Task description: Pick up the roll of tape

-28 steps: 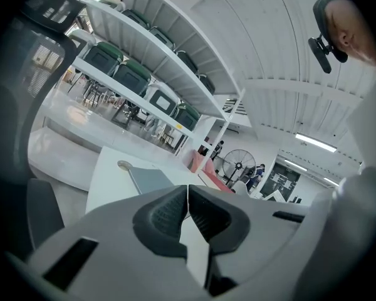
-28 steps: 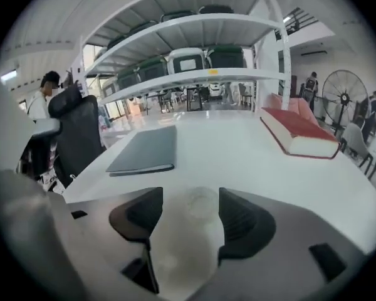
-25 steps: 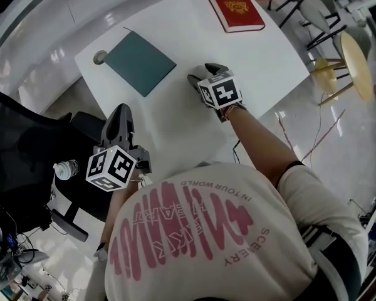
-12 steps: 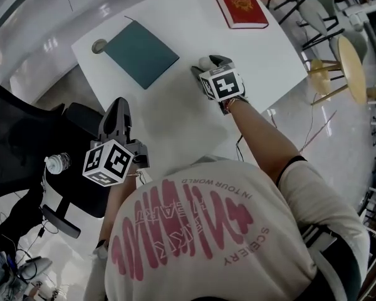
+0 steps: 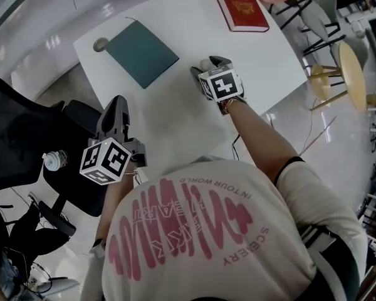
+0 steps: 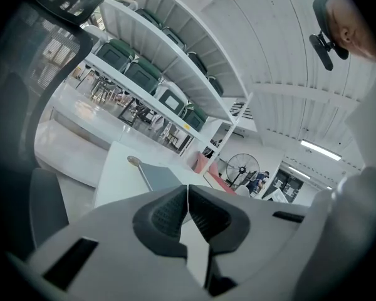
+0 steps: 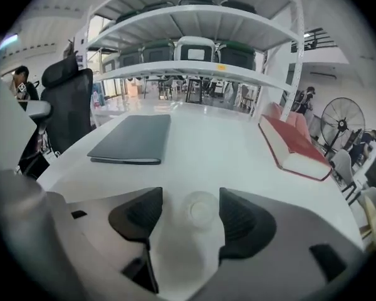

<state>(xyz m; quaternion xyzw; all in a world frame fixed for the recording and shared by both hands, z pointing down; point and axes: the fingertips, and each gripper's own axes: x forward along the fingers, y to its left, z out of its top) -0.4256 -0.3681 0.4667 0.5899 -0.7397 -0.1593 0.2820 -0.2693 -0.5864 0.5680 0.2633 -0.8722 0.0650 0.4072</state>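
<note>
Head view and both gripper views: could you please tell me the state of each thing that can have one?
Roll of tape: lying flat on the table, not gripped.
Right gripper: open, jaws on either side of the tape, pads not pressing on it.
Left gripper: shut, nothing between the jaws.
Teal notebook: closed, flat on the table.
Red book: closed, flat on the table.
</note>
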